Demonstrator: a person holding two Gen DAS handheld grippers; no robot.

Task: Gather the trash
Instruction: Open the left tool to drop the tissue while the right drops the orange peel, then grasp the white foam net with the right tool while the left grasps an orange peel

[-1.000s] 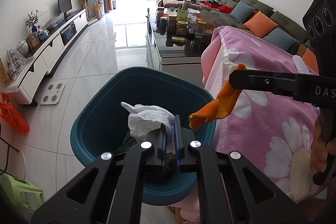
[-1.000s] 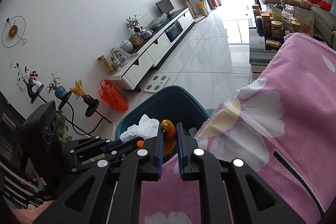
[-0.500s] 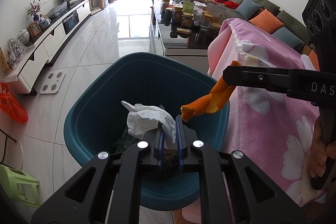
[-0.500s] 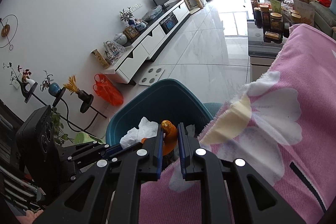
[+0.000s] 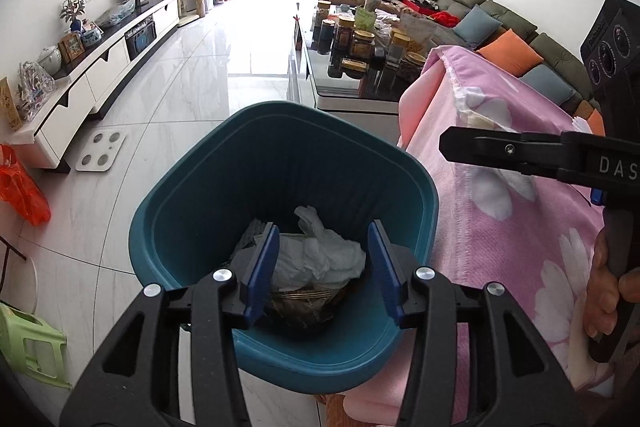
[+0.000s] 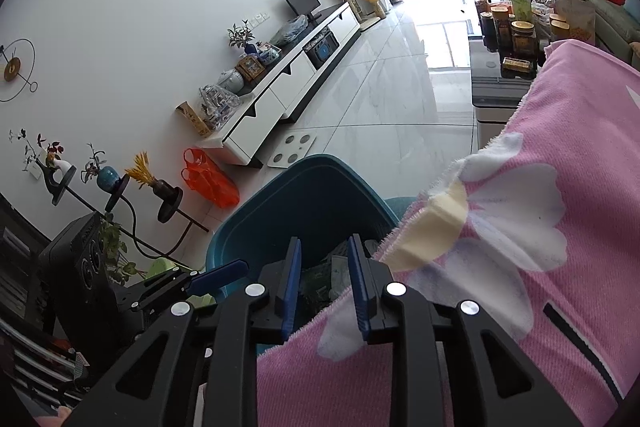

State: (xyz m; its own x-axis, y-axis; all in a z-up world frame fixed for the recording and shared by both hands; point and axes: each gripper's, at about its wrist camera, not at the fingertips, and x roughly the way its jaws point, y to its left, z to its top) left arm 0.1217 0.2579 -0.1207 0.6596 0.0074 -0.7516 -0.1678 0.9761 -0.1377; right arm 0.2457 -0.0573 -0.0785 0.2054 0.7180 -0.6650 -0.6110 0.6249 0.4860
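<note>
Teal plastic, ribbed on its inner walls, makes up the single waste bin (image 5: 288, 147) that stands on the pale tiled floor (image 5: 192, 87) just beside a pink blanket printed with white flowers (image 5: 520, 227). Inside it lies one crumpled white tissue (image 5: 320, 255) on top of darker wrappers and a brownish packet (image 5: 304, 301) whose print is too small to read; the bottom of the bin is hidden by this heap and by the gripper in front. The left gripper (image 5: 324, 267) hangs over the bin's mouth with its two blue pads spread wide, having just been opening, and nothing is pinched between them; the tissue sits lower, in the bin. The right gripper (image 6: 324, 287) also stands released over the bin's edge, its jaws having just been parting to a narrower gap, with only the bin's dark contents showing through it; in the left view it reaches in from the right above the blanket (image 5: 480, 149), a hand (image 5: 608, 287) partly cut off at the frame. No orange peel shows in either view, so where it lies cannot be told. Farther off, a glass-topped low table (image 5: 340, 95) carries a cluster of jars (image 5: 356, 39), too crowded to count, and one orange plastic bag (image 6: 208, 183) lies by the white cabinet (image 6: 280, 95).
</note>
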